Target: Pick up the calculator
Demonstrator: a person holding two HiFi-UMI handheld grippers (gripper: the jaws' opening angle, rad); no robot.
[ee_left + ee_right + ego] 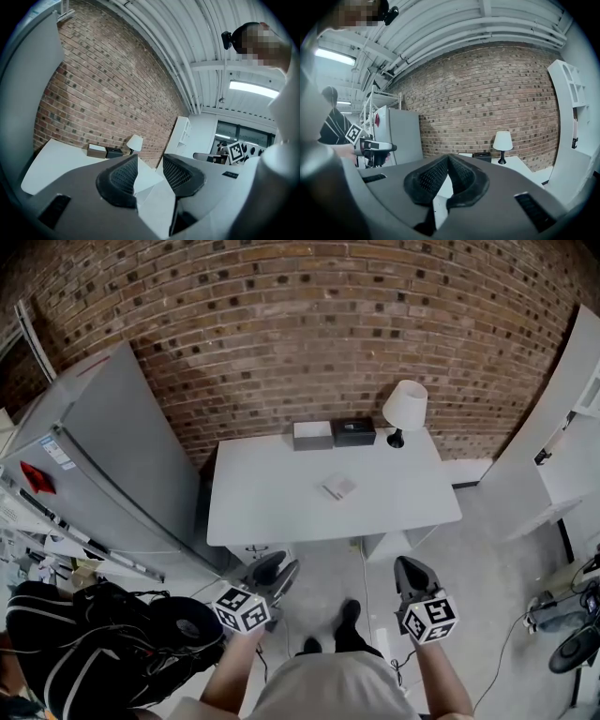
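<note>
white table: calculator, grey box, black box, lamp

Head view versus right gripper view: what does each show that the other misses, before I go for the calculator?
Head view only: the small pale flat calculator lying on the white table, a grey box at the table's back edge, and a black bag on the floor.
Right gripper view only: the white ribbed ceiling with a lit strip light, and the right gripper close up, jaws together, nothing between them.
Both: red brick wall, white table lamp, black box, left gripper.
</note>
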